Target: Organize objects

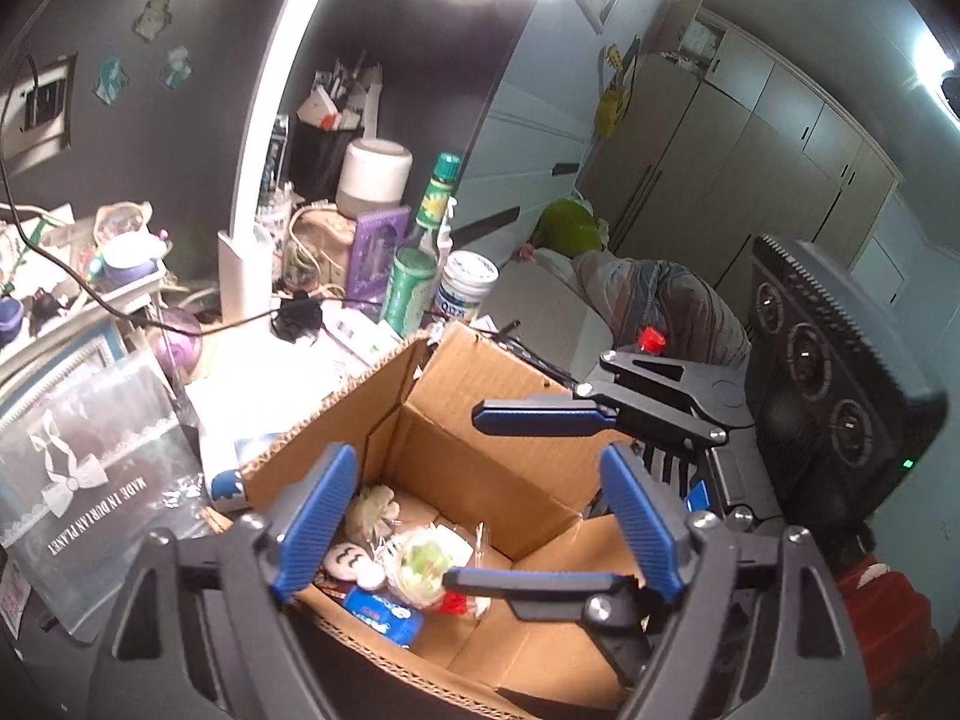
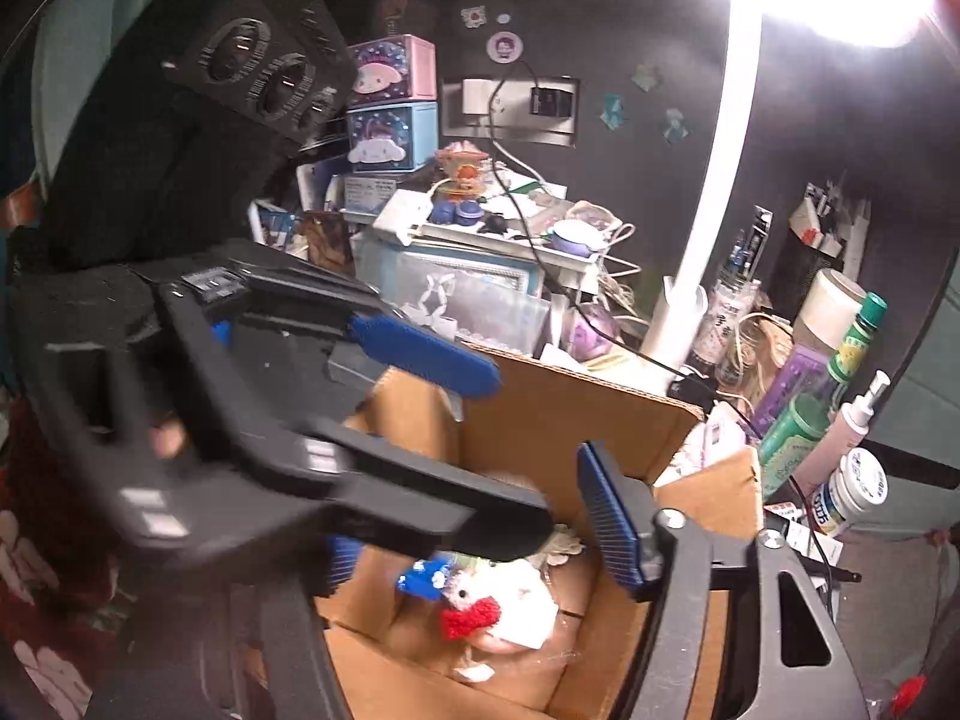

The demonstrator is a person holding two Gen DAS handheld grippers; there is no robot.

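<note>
Both grippers, left (image 1: 480, 516) and right (image 2: 474, 516), hang released, jaws apart and gripping nothing, above the open brown cardboard box (image 1: 480, 432); a wrapped white plush toy (image 2: 510, 606) lies inside below the 4 blue-padded fingers (image 1: 639, 516).

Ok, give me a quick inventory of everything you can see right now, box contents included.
cardboard box: one, brown, open, below both grippers
small toys and packets: several, white, green, red, blue, in the box bottom
green bottle: one, behind the box
white tub: one, blue label, beside the bottle
lamp post: one, white, on the desk
purple box: one, left of the bottle
left gripper: blue pads, jaws open, empty
right gripper: blue pads, jaws open, empty
</note>
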